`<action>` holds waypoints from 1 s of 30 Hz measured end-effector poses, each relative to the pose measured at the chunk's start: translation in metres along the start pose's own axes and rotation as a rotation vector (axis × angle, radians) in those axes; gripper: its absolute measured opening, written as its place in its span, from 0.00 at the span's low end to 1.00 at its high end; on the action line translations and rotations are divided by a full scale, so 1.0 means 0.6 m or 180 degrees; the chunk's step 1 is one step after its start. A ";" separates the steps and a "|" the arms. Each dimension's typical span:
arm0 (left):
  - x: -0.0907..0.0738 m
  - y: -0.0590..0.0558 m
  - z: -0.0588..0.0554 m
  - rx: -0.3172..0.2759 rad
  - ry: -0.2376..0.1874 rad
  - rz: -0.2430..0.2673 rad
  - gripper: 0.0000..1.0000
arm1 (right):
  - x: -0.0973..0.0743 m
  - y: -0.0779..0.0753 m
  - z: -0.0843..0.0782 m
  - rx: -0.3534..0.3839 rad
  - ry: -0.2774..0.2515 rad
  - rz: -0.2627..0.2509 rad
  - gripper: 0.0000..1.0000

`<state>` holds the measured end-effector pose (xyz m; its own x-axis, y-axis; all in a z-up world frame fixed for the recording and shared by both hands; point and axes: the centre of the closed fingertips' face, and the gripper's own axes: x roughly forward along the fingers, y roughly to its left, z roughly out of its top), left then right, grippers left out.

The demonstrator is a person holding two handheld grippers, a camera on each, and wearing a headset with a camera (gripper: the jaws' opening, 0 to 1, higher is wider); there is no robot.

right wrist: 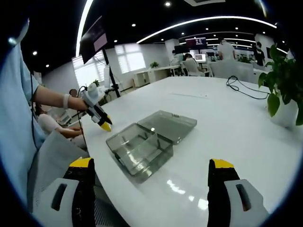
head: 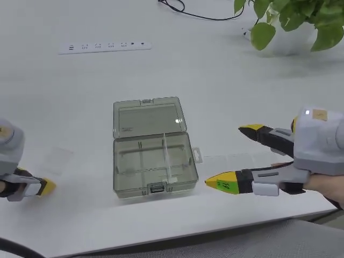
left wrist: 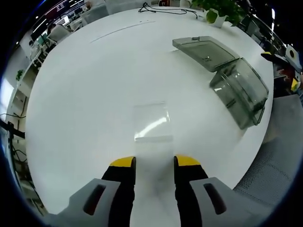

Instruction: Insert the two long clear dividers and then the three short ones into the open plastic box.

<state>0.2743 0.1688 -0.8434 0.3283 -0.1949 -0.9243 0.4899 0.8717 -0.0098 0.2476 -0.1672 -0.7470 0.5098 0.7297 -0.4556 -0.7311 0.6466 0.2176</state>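
Note:
The smoky clear plastic box (head: 153, 164) sits mid-table with its lid (head: 149, 115) folded back flat; clear dividers stand inside it. Short clear dividers (left wrist: 151, 124) lie flat on the white table left of the box, faint in the head view (head: 58, 158). My left gripper (left wrist: 155, 163) hovers just short of them, open with nothing between its fingers; it also appears at the far left (head: 45, 186). More clear pieces (head: 226, 159) lie right of the box. My right gripper (head: 234, 156) is wide open above them, facing the box (right wrist: 139, 149).
A white power strip (head: 105, 47) lies at the back left. A potted plant (head: 293, 19) and a black cable (head: 188, 11) are at the back right. The table's front edge (head: 161, 236) runs close below the box.

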 end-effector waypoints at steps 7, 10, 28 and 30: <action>0.000 0.001 -0.003 -0.0063 -0.0028 0.0008 0.30 | 0.002 -0.005 -0.002 0.0006 0.0007 0.0010 1.00; 0.000 0.002 -0.003 -0.0088 -0.0048 0.0004 0.30 | 0.003 -0.004 -0.002 0.0008 0.0023 0.0015 1.00; -0.041 -0.033 0.047 -0.0369 -0.0636 -0.0155 0.30 | 0.016 -0.005 -0.001 0.0045 0.0069 0.0078 0.99; -0.046 -0.046 0.059 -0.0375 -0.0719 -0.0199 0.30 | 0.017 -0.005 -0.001 0.0046 0.0075 0.0082 0.99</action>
<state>0.2806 0.1344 -0.8042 0.4789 -0.3339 -0.8119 0.4219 0.8986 -0.1207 0.2547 -0.1616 -0.7528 0.4799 0.7409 -0.4698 -0.7373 0.6309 0.2418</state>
